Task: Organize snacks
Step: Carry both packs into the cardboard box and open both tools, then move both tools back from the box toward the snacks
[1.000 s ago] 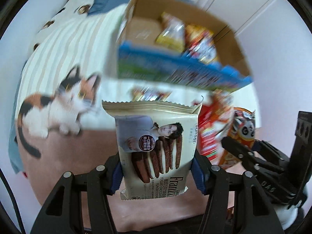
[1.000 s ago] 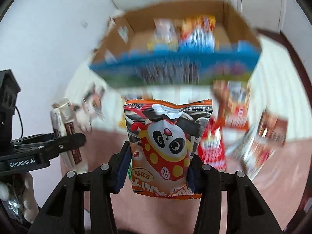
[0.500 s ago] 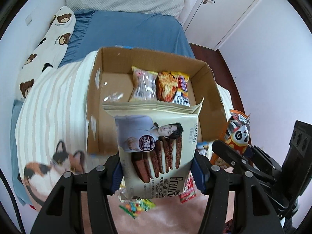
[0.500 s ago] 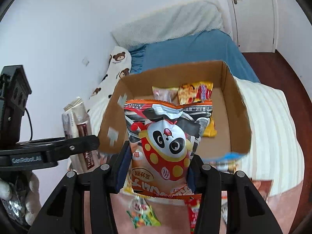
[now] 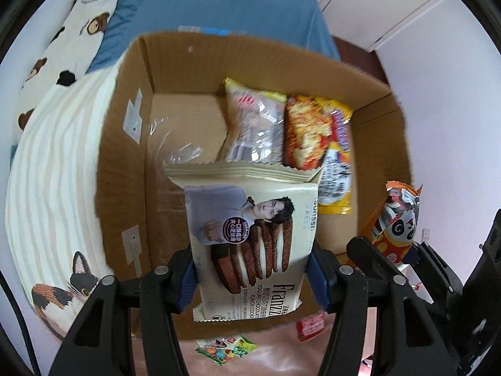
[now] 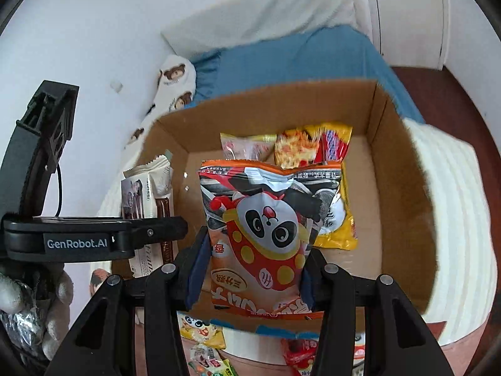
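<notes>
My left gripper [image 5: 252, 277] is shut on a cream chocolate cookie packet [image 5: 250, 235] and holds it above the near left part of an open cardboard box [image 5: 125, 144]. My right gripper [image 6: 250, 274] is shut on an orange panda snack bag [image 6: 266, 235], held over the box's [image 6: 404, 206] near edge. Inside the box, against the far wall, lie a pale pink packet [image 5: 253, 125] and an orange-yellow snack bag [image 5: 316, 138]. The cookie packet also shows at the left of the right wrist view [image 6: 147, 194], and the panda bag at the right of the left wrist view [image 5: 397, 219].
The box sits on a bed with a striped cat blanket [image 5: 53, 169], a blue sheet [image 5: 219, 9] and a bear-print pillow [image 5: 69, 34]. Several loose snack packets [image 6: 203, 332] lie on the pink cover in front of the box. A white door [image 6: 407, 15] is far right.
Both grippers have risen and moved forward over the box with their packets; the view now looks down into the box interior instead of at its blue front face.
</notes>
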Demonstrator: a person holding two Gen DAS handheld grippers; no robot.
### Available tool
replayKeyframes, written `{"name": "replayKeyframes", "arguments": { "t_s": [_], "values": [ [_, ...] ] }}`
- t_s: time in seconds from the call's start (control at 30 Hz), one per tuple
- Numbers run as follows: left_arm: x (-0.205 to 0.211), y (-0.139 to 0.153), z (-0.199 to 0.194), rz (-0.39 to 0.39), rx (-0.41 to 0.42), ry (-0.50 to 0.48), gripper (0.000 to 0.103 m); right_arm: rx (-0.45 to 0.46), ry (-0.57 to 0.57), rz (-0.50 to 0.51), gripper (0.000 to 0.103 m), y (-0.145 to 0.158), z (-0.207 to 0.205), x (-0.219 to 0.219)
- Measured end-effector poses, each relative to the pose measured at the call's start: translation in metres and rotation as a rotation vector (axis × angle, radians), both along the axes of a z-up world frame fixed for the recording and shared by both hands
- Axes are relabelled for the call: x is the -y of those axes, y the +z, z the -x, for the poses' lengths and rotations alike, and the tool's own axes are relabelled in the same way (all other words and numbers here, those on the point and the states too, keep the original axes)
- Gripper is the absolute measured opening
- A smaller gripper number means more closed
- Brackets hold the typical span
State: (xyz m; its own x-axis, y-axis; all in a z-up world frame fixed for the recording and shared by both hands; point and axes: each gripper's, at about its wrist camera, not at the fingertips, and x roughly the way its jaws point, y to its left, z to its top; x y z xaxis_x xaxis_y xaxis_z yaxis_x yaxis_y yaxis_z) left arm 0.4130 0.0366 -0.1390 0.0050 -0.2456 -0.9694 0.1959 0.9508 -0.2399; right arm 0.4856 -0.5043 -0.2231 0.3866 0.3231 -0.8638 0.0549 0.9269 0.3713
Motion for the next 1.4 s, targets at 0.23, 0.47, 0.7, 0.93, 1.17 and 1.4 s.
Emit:
{"name": "replayKeyframes", "arguments": {
  "t_s": [0.23, 0.47, 0.7, 0.93, 1.17, 1.4],
  "values": [
    [0.004, -0.036, -0.004, -0.041, -0.073, -0.005, 0.057, -0.093, 0.035, 0.005, 0.051, -0.031, -0.010, -0.007],
    [0.006, -0.050, -0.003, -0.062, -0.119, -0.003, 0.061, -0.237, 0.105, 0.001, 0.064, -0.058, -0.022, -0.014],
    [0.009, -0.031, -0.004, -0.045, -0.071, 0.005, 0.087, -0.246, 0.097, 0.019, 0.092, -0.050, -0.020, -0.002],
    [0.008, 0.016, 0.016, -0.048, 0.126, 0.005, 0.087, -0.158, 0.002, 0.072, 0.093, -0.020, -0.008, 0.027],
    [-0.001, 0.057, 0.050, -0.082, 0.320, -0.002, 0.087, -0.024, -0.058, 0.172, 0.094, 0.020, 0.022, 0.037],
    [-0.012, 0.082, 0.096, -0.070, 0.397, 0.019, 0.087, 0.096, -0.099, 0.205, 0.094, 0.065, 0.064, 0.040]
  ]
}}
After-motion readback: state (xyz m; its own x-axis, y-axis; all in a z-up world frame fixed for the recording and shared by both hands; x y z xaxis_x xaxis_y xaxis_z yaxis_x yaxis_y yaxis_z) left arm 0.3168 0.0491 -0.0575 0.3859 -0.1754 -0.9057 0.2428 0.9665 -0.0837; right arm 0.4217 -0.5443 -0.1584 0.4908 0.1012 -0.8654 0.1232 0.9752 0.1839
